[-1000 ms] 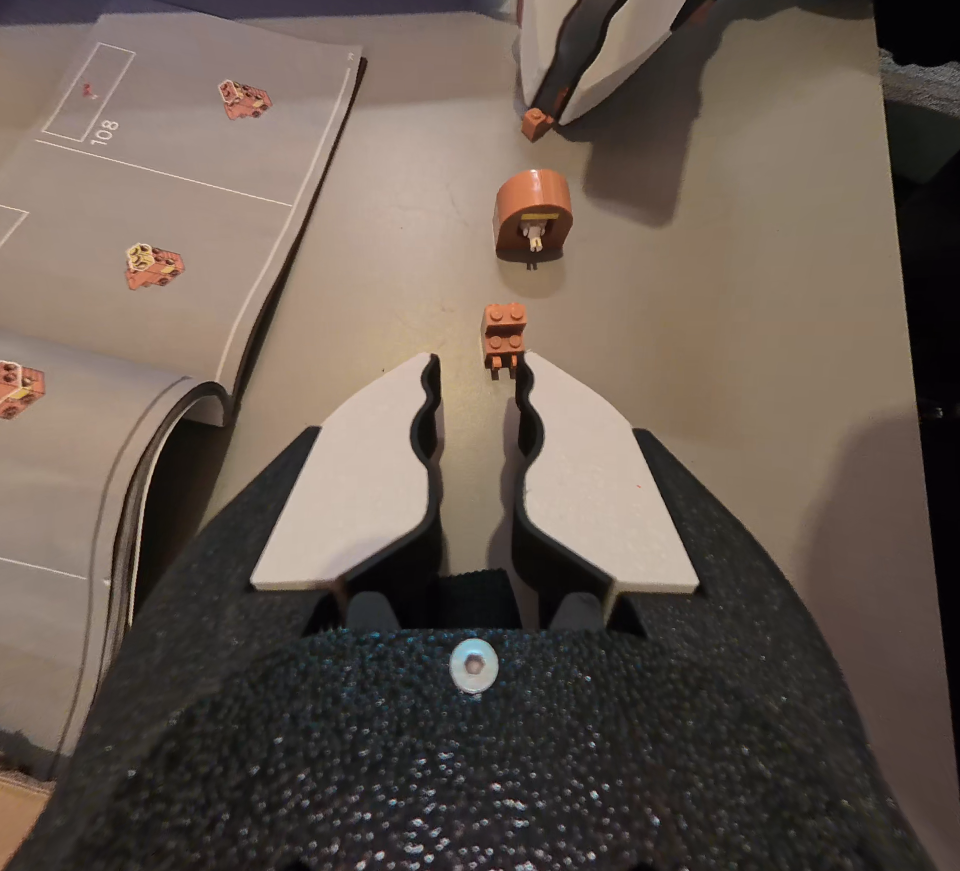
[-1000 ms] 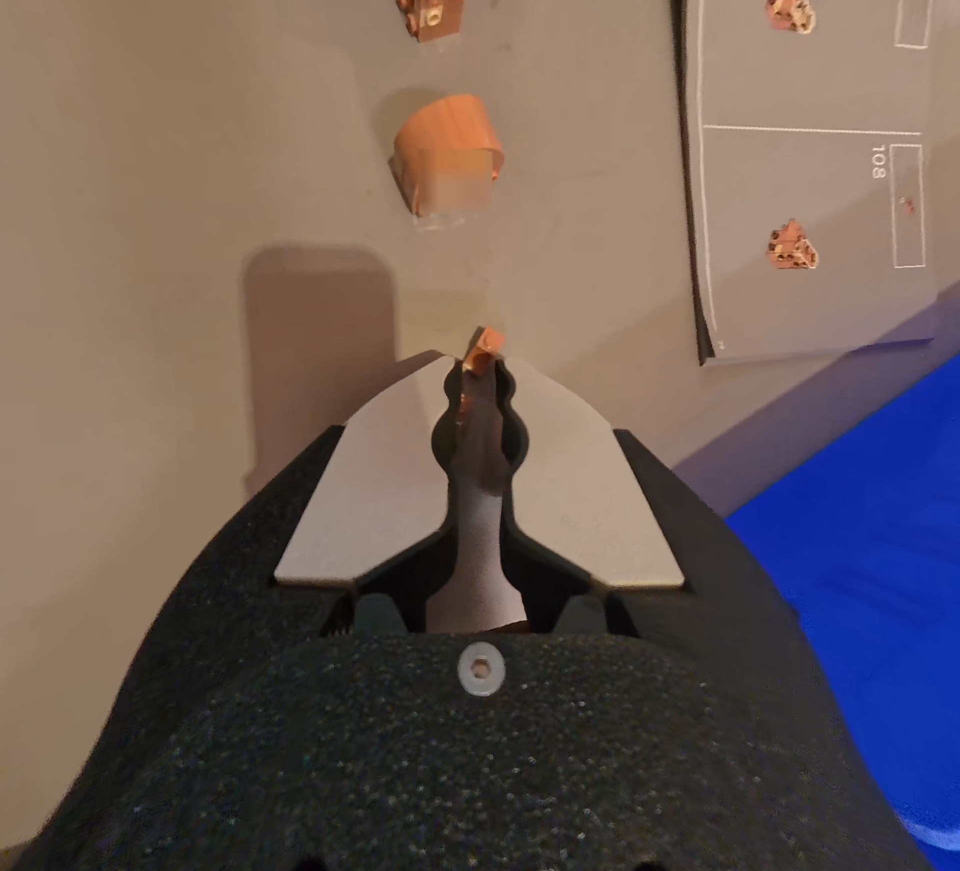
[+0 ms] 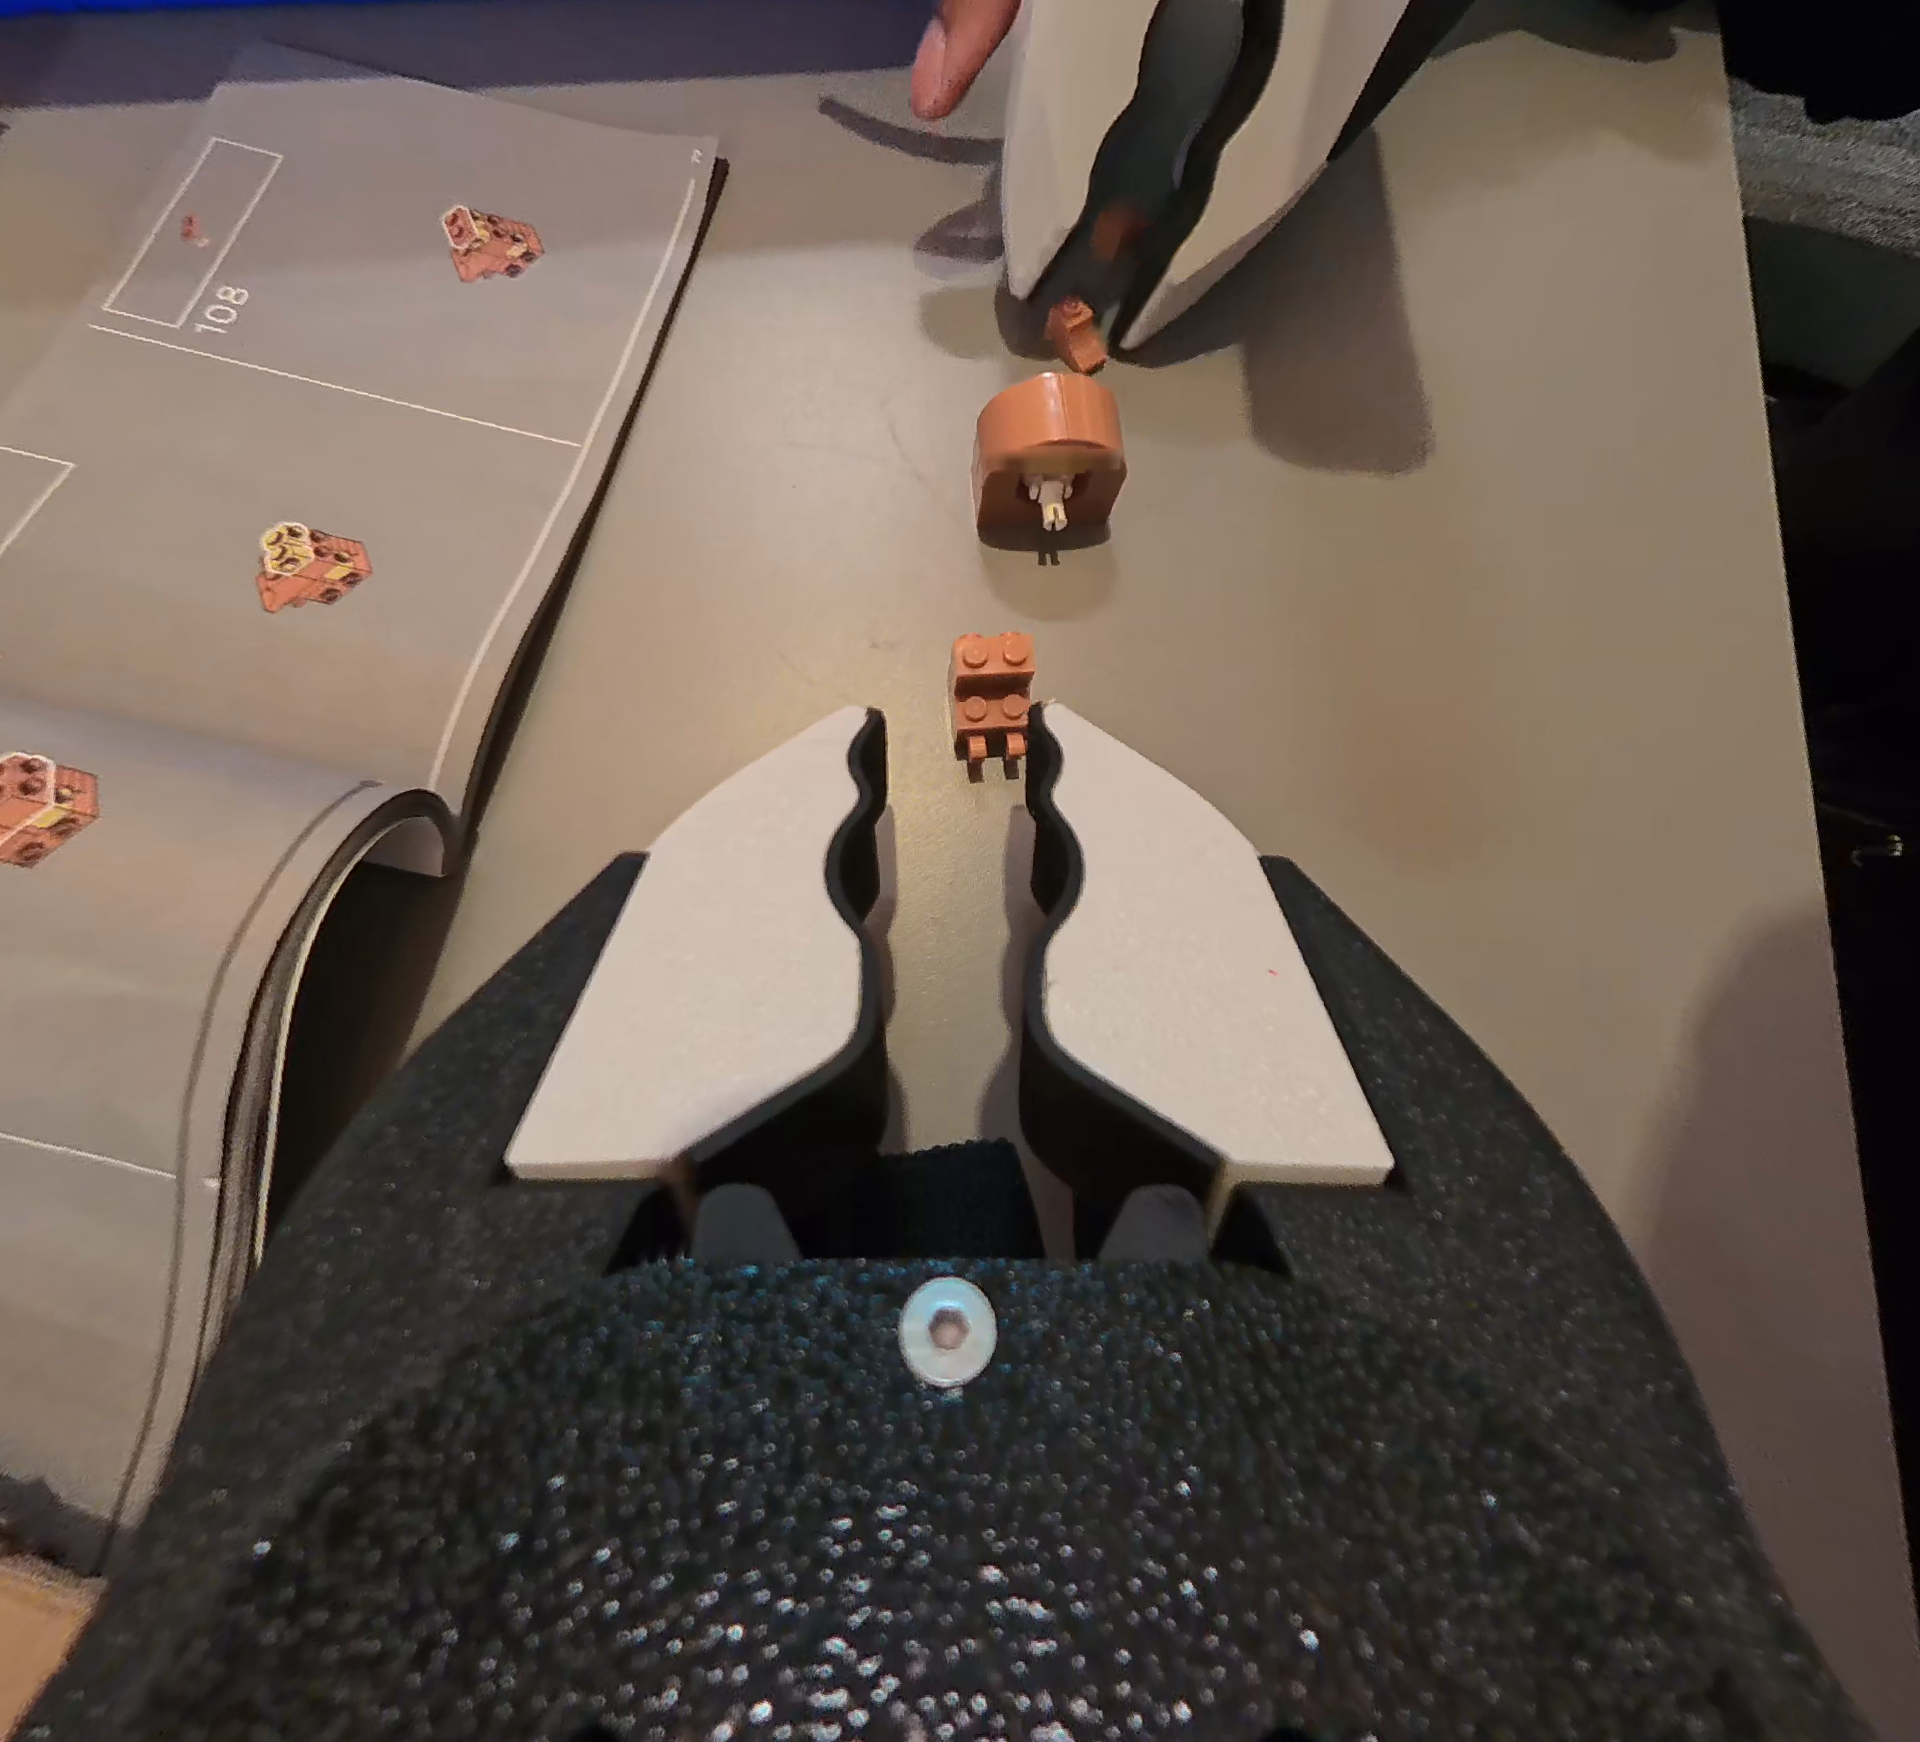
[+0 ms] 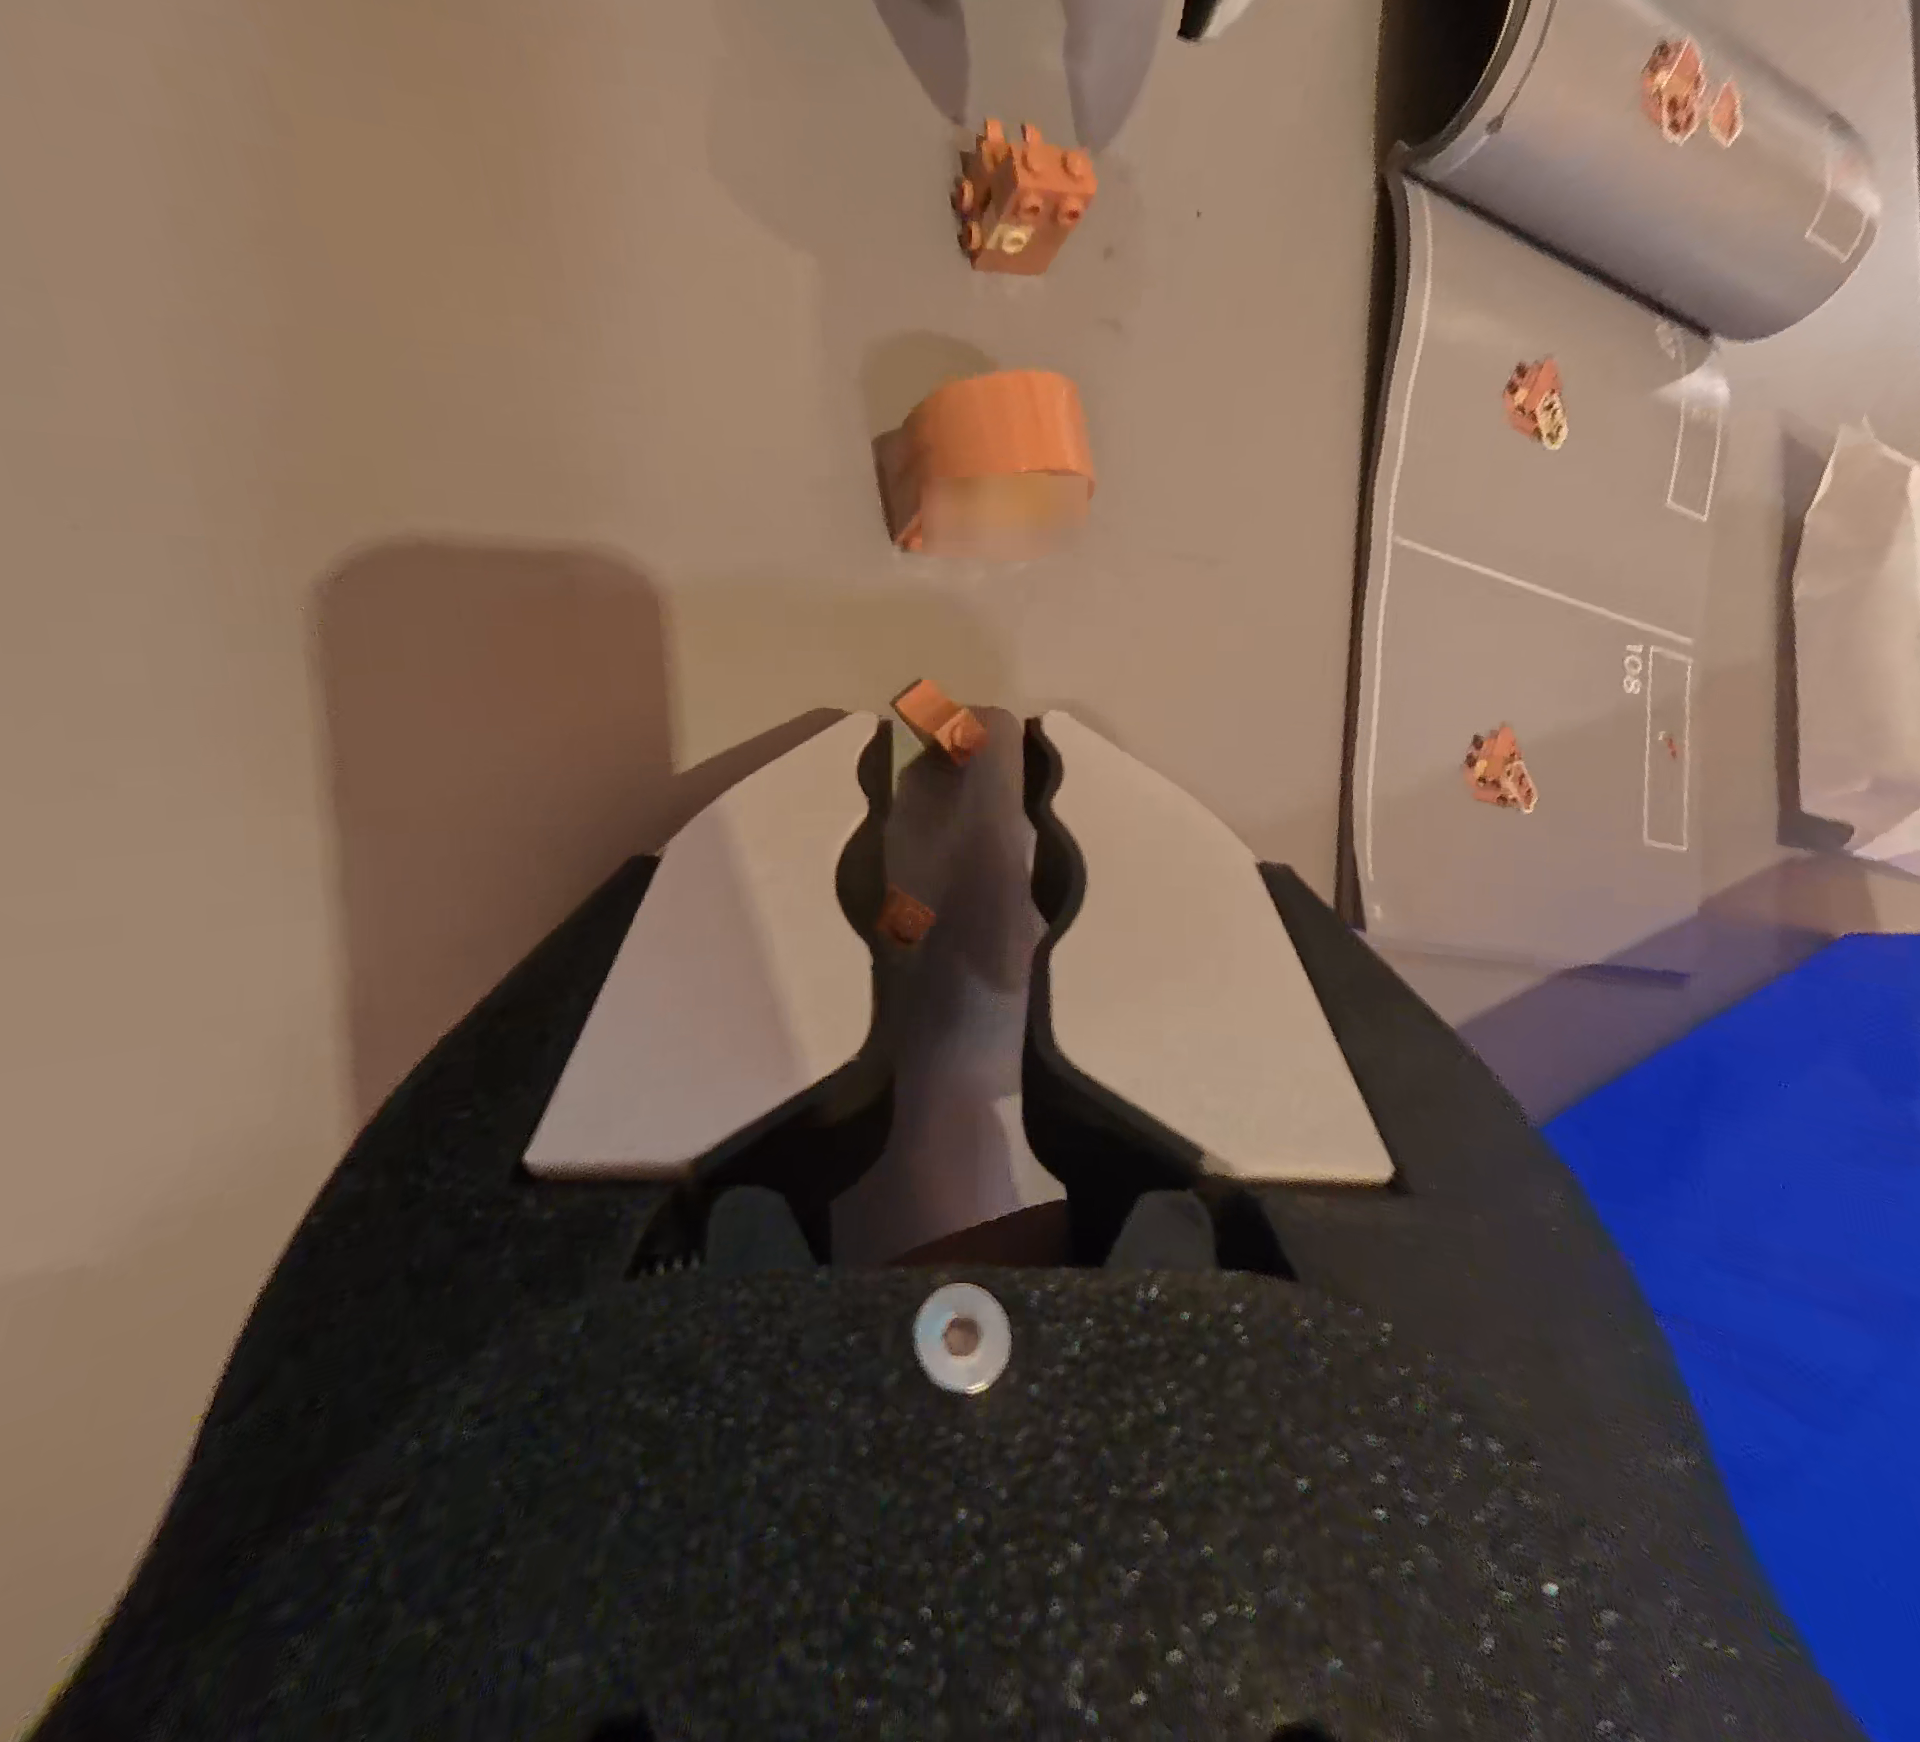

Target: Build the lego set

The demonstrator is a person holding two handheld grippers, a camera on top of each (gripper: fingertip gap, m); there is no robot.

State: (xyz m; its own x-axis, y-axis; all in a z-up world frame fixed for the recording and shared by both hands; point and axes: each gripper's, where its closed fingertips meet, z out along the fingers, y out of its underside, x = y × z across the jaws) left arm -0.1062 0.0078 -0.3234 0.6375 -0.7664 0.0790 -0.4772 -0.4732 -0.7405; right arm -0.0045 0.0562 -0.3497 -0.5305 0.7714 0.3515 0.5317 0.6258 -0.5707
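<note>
The left gripper (image 3: 956,742) is held spread, with a small brown brick assembly (image 3: 992,693) standing at its tips, close beside the right-hand fingertip (image 3: 1049,747); contact cannot be judged. The right gripper (image 4: 958,736) is likewise parted, a tiny brown brick (image 4: 938,722) lying tilted at its tips (neither pad pressing it). Between them a rounded brown piece (image 3: 1049,466) rests on the table (image 3: 1455,757), beside an open booklet (image 3: 343,445).
</note>
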